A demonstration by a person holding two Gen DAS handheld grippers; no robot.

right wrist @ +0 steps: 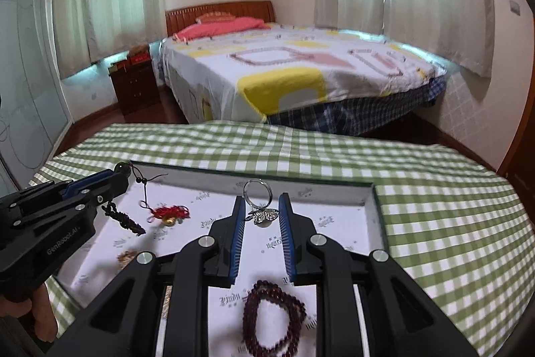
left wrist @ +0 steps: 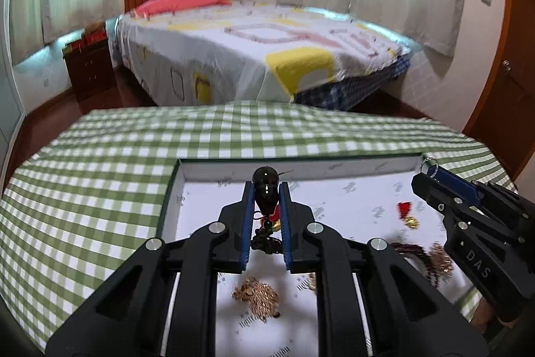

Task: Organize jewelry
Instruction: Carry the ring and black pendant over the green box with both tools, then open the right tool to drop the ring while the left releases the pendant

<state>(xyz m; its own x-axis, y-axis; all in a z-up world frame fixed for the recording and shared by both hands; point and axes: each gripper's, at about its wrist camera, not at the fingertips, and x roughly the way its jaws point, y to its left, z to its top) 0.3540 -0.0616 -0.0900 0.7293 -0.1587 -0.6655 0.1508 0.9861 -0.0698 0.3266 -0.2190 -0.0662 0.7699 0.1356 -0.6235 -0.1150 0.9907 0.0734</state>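
A bedroom with a patterned bed point(left wrist: 254, 56) and pale curtains lies behind a surface point(left wrist: 100, 176) draped in green gingham, where a shallow white-lined tray point(left wrist: 301, 164) serves as the landmark. Above the tray's far-left part, the left hand-held gripper point(left wrist: 265, 199) is clamped on a dark glossy pendant point(left wrist: 265, 186) whose bead tassel point(right wrist: 125, 218) dangles toward the lining. Above the tray's far middle, the right hand-held gripper point(right wrist: 261, 209) pinches a silver ring point(right wrist: 256, 189) by its sparkly butterfly top, the hoop standing upright between the blue pads. Inside the tray lie a red knot charm point(right wrist: 170, 212) near the far-left corner, a gold chain point(left wrist: 255, 291) toward the near left, and a dark red bead bracelet point(right wrist: 272, 317) at the near edge, under the right tool. Both pieces appear lifted and in transit, so sorting looks barely begun. The risks seem plain: the smooth pendant could slip from the pads, its swinging tassel could snag the charm's cord, and the lightly pinched ring could twist free and roll off the tray onto the cloth.
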